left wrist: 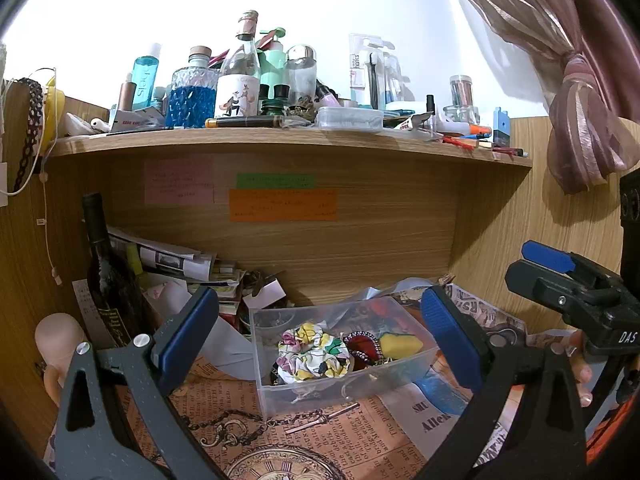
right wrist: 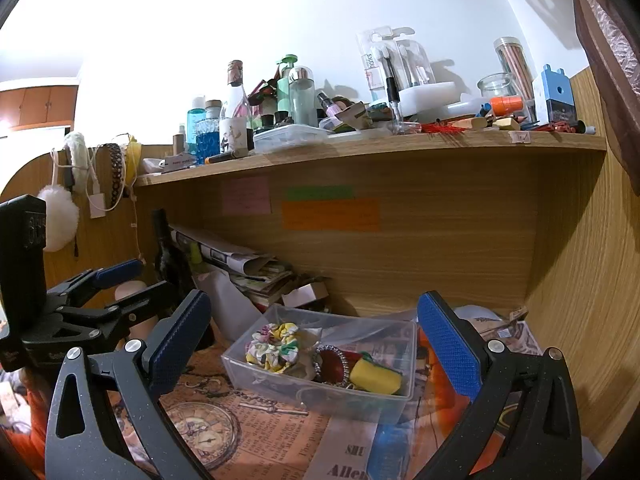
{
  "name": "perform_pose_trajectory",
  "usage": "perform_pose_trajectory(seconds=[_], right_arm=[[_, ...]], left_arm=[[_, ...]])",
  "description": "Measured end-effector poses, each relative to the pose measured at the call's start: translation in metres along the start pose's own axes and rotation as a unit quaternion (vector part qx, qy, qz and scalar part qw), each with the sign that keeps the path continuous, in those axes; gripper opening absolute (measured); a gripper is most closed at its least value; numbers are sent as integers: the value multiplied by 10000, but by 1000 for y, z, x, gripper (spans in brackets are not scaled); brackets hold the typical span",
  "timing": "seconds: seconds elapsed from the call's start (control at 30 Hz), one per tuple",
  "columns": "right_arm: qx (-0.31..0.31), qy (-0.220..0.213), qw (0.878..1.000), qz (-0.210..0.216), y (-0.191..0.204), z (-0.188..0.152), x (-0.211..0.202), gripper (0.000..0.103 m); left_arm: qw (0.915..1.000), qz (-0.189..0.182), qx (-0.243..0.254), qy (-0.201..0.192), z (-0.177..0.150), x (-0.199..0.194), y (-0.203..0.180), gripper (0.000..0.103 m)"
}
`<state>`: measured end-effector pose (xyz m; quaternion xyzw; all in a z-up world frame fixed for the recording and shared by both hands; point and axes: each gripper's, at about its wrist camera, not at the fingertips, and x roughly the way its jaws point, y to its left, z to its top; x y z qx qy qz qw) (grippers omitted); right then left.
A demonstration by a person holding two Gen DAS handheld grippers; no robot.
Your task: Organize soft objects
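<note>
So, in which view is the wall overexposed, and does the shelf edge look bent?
Both views: the white wall is blown out, more so in the right wrist view. The shelf edge bows from fisheye distortion in both; bottles cast soft shadows on the wall.

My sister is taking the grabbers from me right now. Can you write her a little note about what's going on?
Left hand-held gripper: open, holding nothing, aimed at the clear plastic box.
Right hand-held gripper: open, holding nothing, aimed at the same box.
In the box: the flowery scrunchie, a red beaded piece and a yellow soft piece, bunched together. The box sits on the newspaper-print sheet under the wooden shelf.
Done: those three soft things are in the box.
Left: I cannot tell whether more soft things need to go in; check the white fluffy earmuffs hanging at the left.
</note>
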<state>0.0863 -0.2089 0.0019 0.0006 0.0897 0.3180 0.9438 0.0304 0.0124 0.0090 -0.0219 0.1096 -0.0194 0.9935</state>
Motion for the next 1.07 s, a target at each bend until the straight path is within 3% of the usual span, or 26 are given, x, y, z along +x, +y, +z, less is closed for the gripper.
perform_pose_trajectory(seconds=[1.07], right_arm=[[-20,88,9999,53,-2,-3,6,103]], left_arm=[[9998,-161,-19,124,-2,6,2,103]])
